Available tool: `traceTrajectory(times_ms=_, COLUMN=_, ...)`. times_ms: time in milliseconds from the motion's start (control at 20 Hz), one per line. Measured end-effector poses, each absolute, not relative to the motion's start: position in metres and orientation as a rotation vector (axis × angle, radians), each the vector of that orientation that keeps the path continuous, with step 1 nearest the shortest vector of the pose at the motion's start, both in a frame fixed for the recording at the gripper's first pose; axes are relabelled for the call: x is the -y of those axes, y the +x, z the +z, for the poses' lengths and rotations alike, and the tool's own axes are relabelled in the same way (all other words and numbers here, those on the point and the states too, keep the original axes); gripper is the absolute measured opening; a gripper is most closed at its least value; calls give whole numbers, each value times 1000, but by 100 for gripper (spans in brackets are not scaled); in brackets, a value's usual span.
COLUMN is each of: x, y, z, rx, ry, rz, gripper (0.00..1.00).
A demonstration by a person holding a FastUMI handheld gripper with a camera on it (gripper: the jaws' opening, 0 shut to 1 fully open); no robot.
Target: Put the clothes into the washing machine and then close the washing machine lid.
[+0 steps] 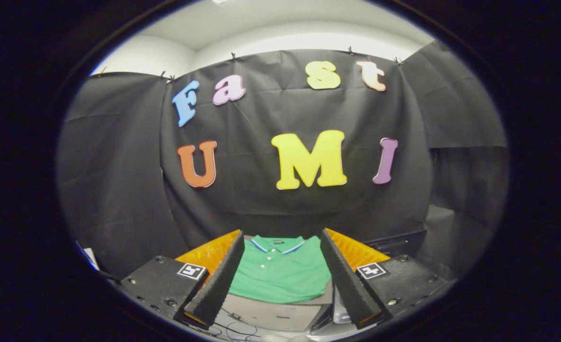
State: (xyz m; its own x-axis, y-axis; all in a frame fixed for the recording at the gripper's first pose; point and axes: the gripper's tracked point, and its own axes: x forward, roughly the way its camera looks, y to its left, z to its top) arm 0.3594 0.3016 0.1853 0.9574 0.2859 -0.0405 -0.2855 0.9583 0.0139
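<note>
A green polo shirt (280, 273) with a white-and-blue striped collar lies folded flat on a pale surface (271, 313), just ahead of my fingers and framed by the gap between them. My gripper (280, 240) is open wide, held above and short of the shirt, with nothing between its fingers. The left finger (221, 278) and the right finger (344, 280) stand to either side of the shirt without touching it.
The black cloth booth wall (285, 209) rises close behind the shirt. A dark box-like object (399, 242) sits to the right beyond the right finger. Thin cables (235, 325) run across the surface near me.
</note>
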Motion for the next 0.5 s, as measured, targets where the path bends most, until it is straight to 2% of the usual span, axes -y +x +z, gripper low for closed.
traceTrajectory(times_ms=150, x=-329, y=402, z=172, rx=-93, ry=3, rz=311, gripper=100)
traceTrajectory(times_ms=500, x=-356, y=485, z=102, rx=-298, ry=-4, rz=262, gripper=100)
